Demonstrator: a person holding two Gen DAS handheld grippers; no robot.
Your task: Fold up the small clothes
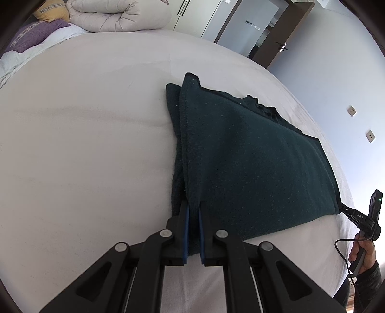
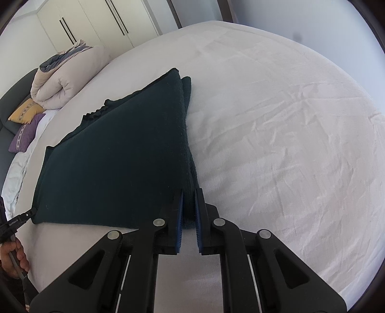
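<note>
A dark green knitted garment lies folded in layers on the white bed sheet. My left gripper is shut on its near left corner, blue pads pinching the cloth. In the right wrist view the same garment spreads to the left, and my right gripper is shut on its near right corner. The right gripper also shows at the far right of the left wrist view, and the left gripper shows at the left edge of the right wrist view. Both near corners sit low on the sheet.
A rolled beige duvet with yellow and purple pillows lies at the head of the bed. White wardrobes and a brown door stand beyond. A hand grips the right tool's handle.
</note>
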